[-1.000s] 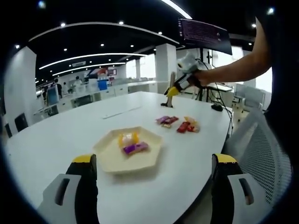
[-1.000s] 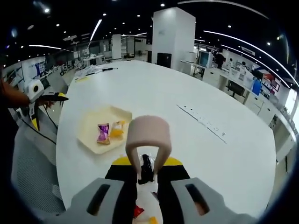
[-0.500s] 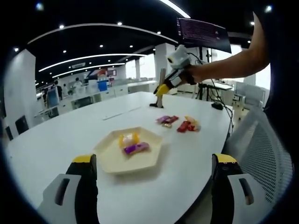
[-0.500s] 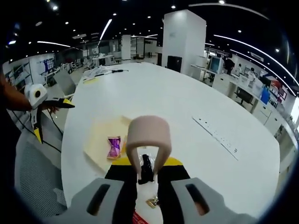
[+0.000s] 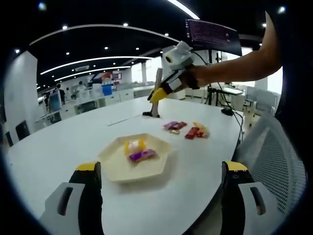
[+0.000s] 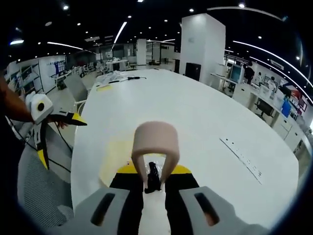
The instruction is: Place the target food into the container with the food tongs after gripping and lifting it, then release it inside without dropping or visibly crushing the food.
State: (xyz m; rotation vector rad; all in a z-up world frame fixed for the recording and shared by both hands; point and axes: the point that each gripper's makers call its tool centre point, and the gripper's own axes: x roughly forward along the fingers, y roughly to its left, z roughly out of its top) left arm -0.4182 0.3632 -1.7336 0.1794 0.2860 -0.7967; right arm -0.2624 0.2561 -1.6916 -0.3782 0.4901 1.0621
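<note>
Cream hexagonal plastic plate (image 5: 113,167) set near the desk's (image 5: 58,142) near edge, straight ahead of the left gripper (image 5: 161,196) in the left gripper view. Left gripper jaws spread wide apart, gripping nothing, held back from the white desk's near edge. Two wrapped foods inside the plate: yellow-wrapped candy (image 5: 133,146) toward the far rim, purple-wrapped candy (image 5: 142,155) just beside it, nearer the middle. Beyond the plate, toward the desk's right edge, two loose clusters lying flat on the surface: pink-and-purple wrapped snacks (image 5: 174,126) and red-and-orange wrapped snacks (image 5: 196,131), near each other and well apart from the plate.

Right gripper (image 5: 159,94) seen above the far side of the desk, beyond the pink-and-purple cluster, carried by a person's bare forearm (image 5: 234,68). Beige food tongs (image 5: 155,108) pointing down from it toward the desk surface; contact with the surface cannot be told.

In the right gripper view, right gripper (image 6: 154,196) jaws drawn together and clamped on the tongs (image 6: 155,139), looped beige end upright between them. Part of the plate (image 6: 113,159) visible behind the tongs, near the desk's (image 6: 205,112) edge. Left gripper (image 6: 46,122) at that edge, beside a grey mesh chair (image 6: 39,196).
</note>
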